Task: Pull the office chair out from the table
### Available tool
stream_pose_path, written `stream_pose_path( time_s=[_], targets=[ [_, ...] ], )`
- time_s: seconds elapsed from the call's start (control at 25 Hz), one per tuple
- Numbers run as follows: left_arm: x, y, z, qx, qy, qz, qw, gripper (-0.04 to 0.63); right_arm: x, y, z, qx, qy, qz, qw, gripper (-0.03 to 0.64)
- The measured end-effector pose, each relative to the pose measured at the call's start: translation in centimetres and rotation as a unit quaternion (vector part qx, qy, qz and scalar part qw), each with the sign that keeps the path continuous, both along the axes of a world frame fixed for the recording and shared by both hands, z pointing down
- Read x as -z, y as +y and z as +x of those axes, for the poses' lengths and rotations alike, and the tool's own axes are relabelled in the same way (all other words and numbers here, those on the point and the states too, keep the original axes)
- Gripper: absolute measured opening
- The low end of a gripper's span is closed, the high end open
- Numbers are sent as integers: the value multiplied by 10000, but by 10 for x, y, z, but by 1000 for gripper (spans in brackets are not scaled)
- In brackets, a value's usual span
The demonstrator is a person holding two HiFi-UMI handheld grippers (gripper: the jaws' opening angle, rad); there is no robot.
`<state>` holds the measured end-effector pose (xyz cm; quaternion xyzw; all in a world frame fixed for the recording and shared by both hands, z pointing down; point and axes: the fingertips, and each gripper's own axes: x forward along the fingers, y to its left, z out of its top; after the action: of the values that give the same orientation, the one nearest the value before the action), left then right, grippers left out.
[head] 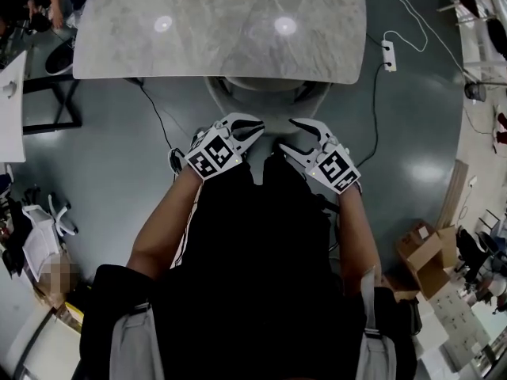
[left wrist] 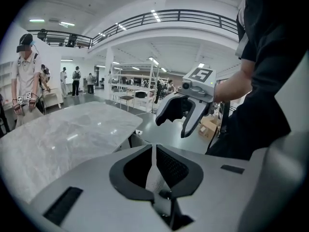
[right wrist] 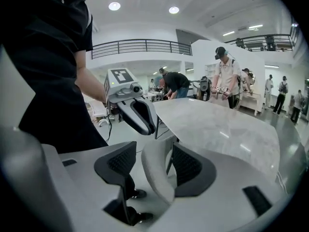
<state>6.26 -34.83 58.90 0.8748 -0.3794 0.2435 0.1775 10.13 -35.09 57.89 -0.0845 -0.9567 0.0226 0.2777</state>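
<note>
Left gripper [left wrist: 153,149] is pinching narrow on a thin, pale fabric edge of the office chair [right wrist: 155,173]. Right gripper [right wrist: 154,146] is standing wide, with the chair's rounded grey backrest rim between its black mesh-textured pads. The chair is sitting partly under the glossy marble-look table [head: 222,22].

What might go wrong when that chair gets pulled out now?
The right tongs stand open around the pale grey chair back, so a pull now might slip off. The left tongs are shut with no clear hold on it, so the chair might swivel rather than roll straight. A black cable lies on the floor near it and might snag.
</note>
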Motion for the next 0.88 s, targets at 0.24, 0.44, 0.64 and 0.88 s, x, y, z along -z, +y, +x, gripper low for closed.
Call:
stream_pose_path(
  time_s=[0.24, 0.44, 0.64, 0.88],
  targets=[
    [-23, 8, 7, -308, -546, -287, 9976, 111, -37, 5, -1, 617, 555, 113, 9965, 227],
    [-50, 21, 10, -880, -1393, -468, 9852, 137, -69, 15, -2, 1236, 1256, 572, 9827, 225],
    [-72, 25, 14, -1460, -2105, -506, 9653, 151, -99, 17, 0, 1744, 1905, 1026, 9606, 225],
    [-103, 29, 14, -1721, -2584, -725, 9478, 156, -121, 20, -3, 1811, 2172, 1288, 9505, 225]
  ],
)
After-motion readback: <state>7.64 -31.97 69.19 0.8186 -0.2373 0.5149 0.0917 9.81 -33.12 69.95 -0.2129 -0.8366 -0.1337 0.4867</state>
